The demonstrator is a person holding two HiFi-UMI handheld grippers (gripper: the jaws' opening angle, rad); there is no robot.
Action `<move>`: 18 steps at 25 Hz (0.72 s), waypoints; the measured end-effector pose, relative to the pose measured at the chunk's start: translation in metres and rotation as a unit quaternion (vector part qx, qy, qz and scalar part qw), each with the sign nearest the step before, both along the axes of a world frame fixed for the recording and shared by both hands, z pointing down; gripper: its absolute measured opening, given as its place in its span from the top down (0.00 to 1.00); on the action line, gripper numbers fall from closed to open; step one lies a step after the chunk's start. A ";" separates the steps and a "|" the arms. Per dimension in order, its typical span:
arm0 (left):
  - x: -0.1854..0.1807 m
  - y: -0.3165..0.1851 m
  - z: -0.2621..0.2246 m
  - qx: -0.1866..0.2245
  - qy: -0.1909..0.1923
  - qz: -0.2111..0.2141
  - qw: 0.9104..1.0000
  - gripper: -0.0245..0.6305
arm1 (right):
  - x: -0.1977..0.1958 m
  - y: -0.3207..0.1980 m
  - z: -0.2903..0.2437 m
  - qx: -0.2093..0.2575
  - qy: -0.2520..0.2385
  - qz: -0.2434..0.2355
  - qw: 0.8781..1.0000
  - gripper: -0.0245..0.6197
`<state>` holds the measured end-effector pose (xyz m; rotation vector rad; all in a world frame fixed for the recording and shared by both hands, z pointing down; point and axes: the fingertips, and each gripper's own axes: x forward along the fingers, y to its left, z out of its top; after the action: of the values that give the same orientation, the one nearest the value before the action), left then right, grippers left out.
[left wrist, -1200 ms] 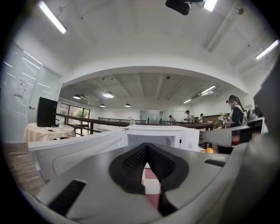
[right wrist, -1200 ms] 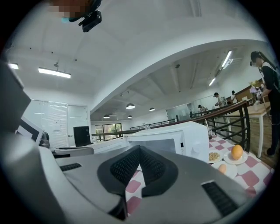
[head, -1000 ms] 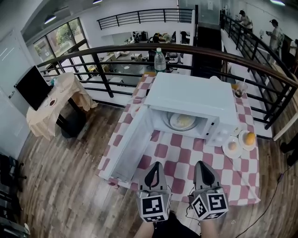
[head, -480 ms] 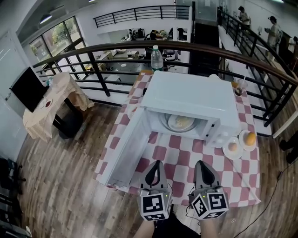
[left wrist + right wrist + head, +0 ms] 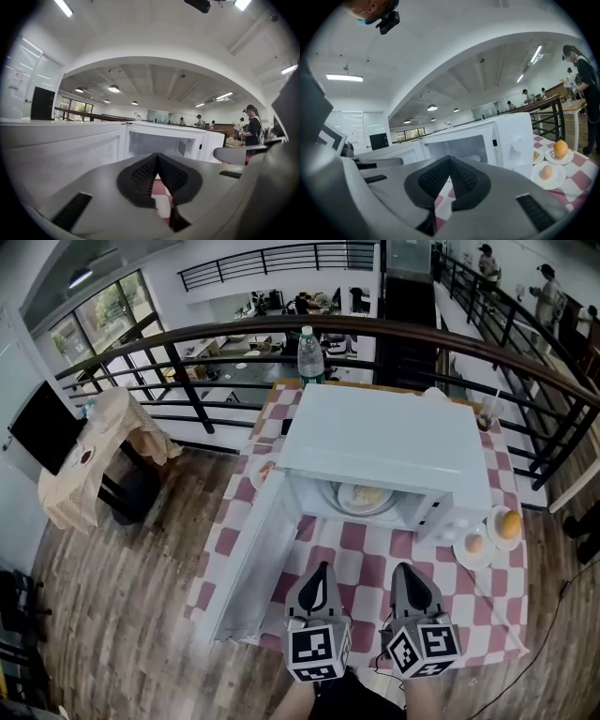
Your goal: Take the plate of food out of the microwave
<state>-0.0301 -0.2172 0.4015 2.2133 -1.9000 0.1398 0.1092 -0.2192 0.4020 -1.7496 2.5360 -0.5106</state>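
1. Both jaws of the left gripper (image 5: pixel 321 568) are pressed together with nothing between them. It hovers over the near part of the table (image 5: pixel 487 615) and points at the microwave (image 5: pixel 375 442).
2. Jaws of the right gripper (image 5: pixel 405 568) are also pressed together and empty. It sits just beside the left one, aimed the same way.
3. The microwave is white and stands on the red-and-white checked cloth covering the table. Its door (image 5: pixel 248 559) is swung wide open to the left.
4. The plate of food (image 5: pixel 361 498) is inside the microwave cavity, holding pale yellowish food. It is well apart from both grippers, and neither touches it.
5. Two small plates lie right of the microwave, just beside each other. One holds an egg (image 5: pixel 474 544), the other an orange fruit (image 5: pixel 507 523).
6. A water bottle (image 5: pixel 310 357) stands upright at the table's far edge, behind the microwave. A cup with straw (image 5: pixel 487 413) stands near the far right corner.
7. A dark curved railing (image 5: pixel 187 343) runs behind the table, with a lower floor of desks beyond it.
8. At left a side table draped in beige cloth (image 5: pixel 103 446) stands on the wood floor, with a dark monitor (image 5: pixel 37 427) next to it.
9. People (image 5: pixel 548 296) stand at top right, behind the railing.
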 end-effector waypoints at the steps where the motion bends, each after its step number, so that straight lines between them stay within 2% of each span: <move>1: 0.000 -0.006 0.003 -0.005 0.003 0.003 1.000 0.92 | -0.001 -0.005 0.003 -0.004 0.000 0.002 1.000 0.97; 12: -0.004 -0.064 0.030 -0.039 0.022 0.022 0.999 0.92 | -0.010 -0.063 0.022 -0.036 -0.003 0.016 0.999 0.97; 18: -0.001 -0.084 0.047 -0.061 0.031 0.033 0.997 0.92 | -0.013 -0.082 0.041 -0.067 -0.027 0.024 0.997 0.97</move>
<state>-0.0313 -0.3013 0.4487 2.1748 -1.7381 0.1903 0.0958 -0.3010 0.4435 -1.8070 2.4707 -0.7292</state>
